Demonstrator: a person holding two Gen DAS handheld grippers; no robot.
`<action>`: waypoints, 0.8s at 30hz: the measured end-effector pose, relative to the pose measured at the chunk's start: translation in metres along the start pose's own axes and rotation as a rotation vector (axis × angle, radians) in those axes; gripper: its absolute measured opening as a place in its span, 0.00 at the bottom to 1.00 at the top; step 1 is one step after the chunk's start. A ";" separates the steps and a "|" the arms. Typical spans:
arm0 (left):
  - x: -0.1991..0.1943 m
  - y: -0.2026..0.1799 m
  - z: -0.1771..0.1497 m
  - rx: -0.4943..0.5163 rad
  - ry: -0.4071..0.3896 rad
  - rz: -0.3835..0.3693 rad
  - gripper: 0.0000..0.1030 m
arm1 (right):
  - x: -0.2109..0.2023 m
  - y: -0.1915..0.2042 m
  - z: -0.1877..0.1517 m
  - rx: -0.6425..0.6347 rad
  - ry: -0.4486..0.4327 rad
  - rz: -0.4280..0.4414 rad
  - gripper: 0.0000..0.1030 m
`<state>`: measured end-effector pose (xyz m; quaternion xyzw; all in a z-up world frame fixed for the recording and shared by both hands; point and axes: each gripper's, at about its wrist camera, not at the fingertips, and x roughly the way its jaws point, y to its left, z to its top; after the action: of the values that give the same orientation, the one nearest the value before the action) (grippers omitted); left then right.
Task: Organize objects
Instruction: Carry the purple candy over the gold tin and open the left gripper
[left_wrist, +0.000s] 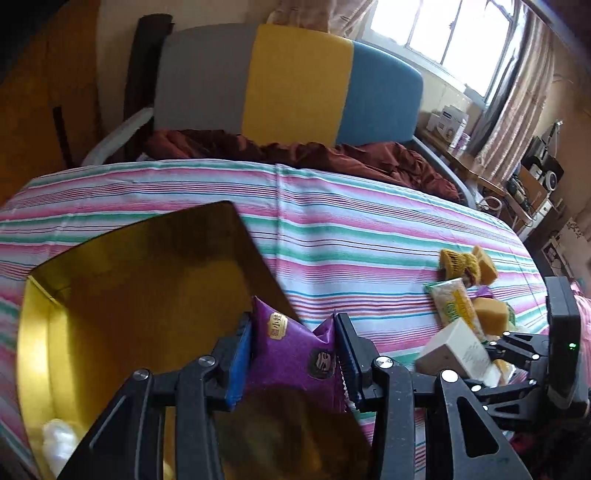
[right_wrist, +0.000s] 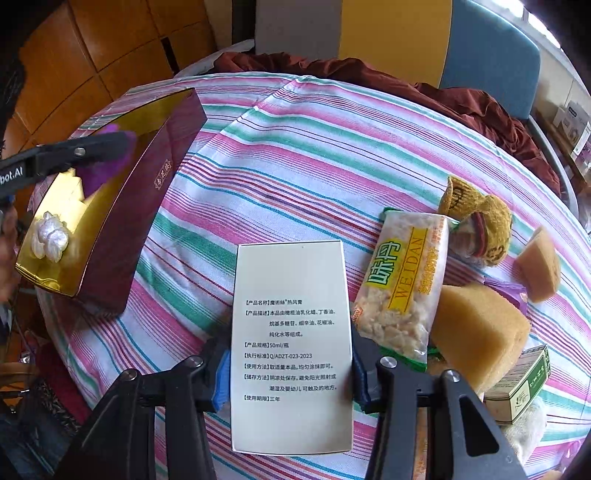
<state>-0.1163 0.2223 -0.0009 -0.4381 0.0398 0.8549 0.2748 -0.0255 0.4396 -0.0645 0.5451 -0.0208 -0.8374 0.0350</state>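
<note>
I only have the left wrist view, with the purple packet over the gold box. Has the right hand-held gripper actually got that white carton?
Observer: Yes. The right hand-held gripper is shut on the white carton, one pad on each long side, printed face toward its camera.
Operator: Anything in the pile hidden from me?
Observer: A small green-and-white box sits beside the big yellow sponge, at the pile's near edge.
Operator: What does my drop target look like from outside?
Observer: The gold box has a maroon outer wall with a small gold label.
</note>
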 end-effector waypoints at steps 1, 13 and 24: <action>-0.004 0.017 0.000 -0.007 -0.004 0.038 0.42 | 0.000 0.000 -0.001 -0.003 0.000 -0.004 0.48; 0.022 0.174 0.002 -0.198 0.077 0.299 0.43 | 0.005 0.003 -0.003 -0.025 0.014 -0.030 0.48; 0.053 0.200 0.011 -0.222 0.084 0.365 0.50 | 0.006 0.003 -0.002 -0.027 0.014 -0.031 0.48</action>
<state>-0.2497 0.0800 -0.0699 -0.4867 0.0353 0.8705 0.0637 -0.0259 0.4360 -0.0703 0.5509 -0.0010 -0.8341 0.0295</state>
